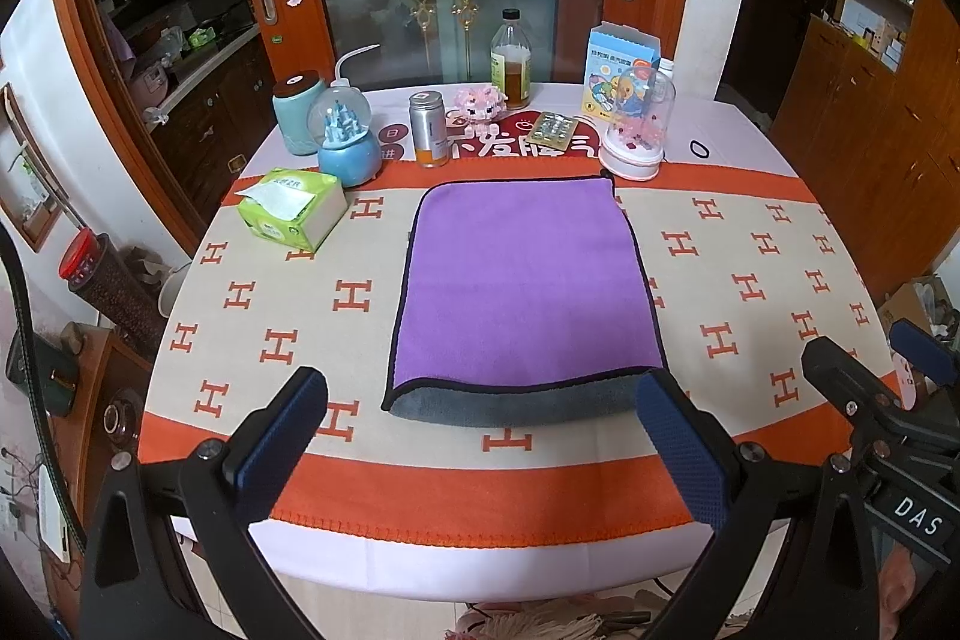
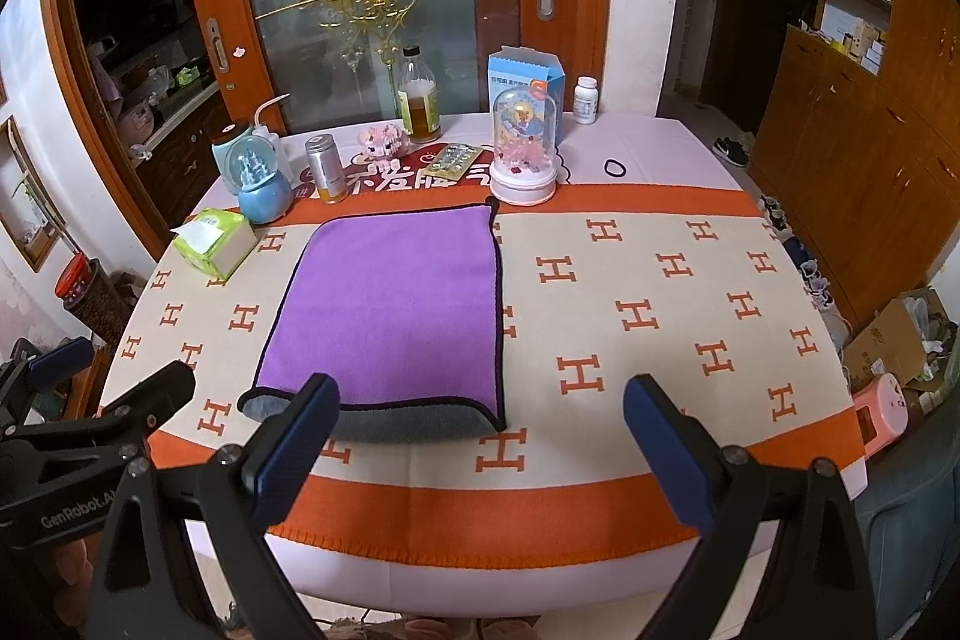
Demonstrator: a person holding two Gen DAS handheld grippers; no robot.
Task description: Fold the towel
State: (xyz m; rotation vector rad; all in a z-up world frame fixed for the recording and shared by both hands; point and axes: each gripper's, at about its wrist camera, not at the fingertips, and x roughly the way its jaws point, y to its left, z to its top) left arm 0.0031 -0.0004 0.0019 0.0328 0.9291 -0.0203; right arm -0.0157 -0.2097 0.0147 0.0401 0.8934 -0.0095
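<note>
Left gripper [image 1: 480, 436] jaws wide, right gripper [image 2: 486, 436] jaws wide, both level before folded purple towel [image 1: 528, 280]

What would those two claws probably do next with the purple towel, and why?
Probably ease forward and down onto the towel's near edge. Both the left gripper and right gripper hang open, holding nothing, just short of that edge, where the grey underside shows.

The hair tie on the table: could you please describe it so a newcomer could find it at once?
Start at the table with its orange H-patterned cloth and look to the pale far strip behind the orange band. Right of the glass dome, the hair tie lies flat, apart from everything. It is the only thin black ring there.
</note>
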